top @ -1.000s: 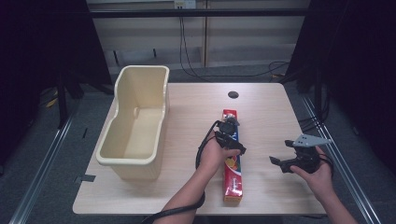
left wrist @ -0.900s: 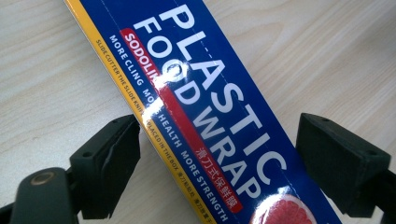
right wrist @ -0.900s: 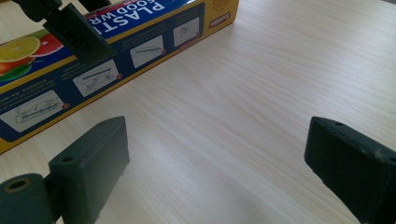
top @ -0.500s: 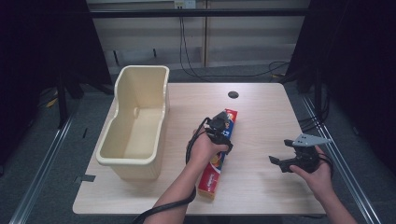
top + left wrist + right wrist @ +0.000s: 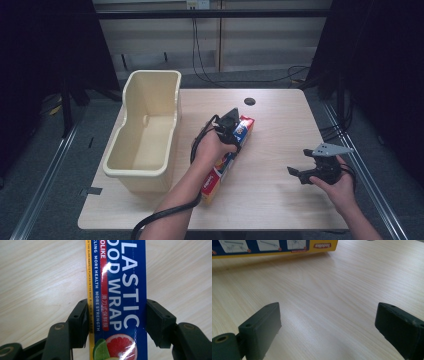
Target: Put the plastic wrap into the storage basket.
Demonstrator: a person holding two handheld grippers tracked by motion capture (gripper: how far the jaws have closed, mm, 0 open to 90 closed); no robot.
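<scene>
A long blue and yellow plastic wrap box [image 5: 214, 181] lies slanted across the middle of the table, its near end close to the bin. My left gripper [image 5: 229, 128] is shut across the box near its far end. In the left gripper view both jaws press the sides of the box [image 5: 117, 285], and the left gripper [image 5: 117, 315] straddles it over the wood. My right gripper [image 5: 298, 175] hovers open at the table's right front, held by a hand, with nothing in it. The right gripper [image 5: 329, 322] faces bare wood, with the box edge [image 5: 274, 246] farther off.
A cream plastic bin [image 5: 146, 169] stands along the table's left side, open and with nothing inside. A dark round hole [image 5: 250, 101] sits near the far edge of the wooden table [image 5: 280, 205]. Cables hang behind the table.
My left gripper has carried the box to the left, and the box's near end has swung toward the bin. The right gripper has stayed put.
</scene>
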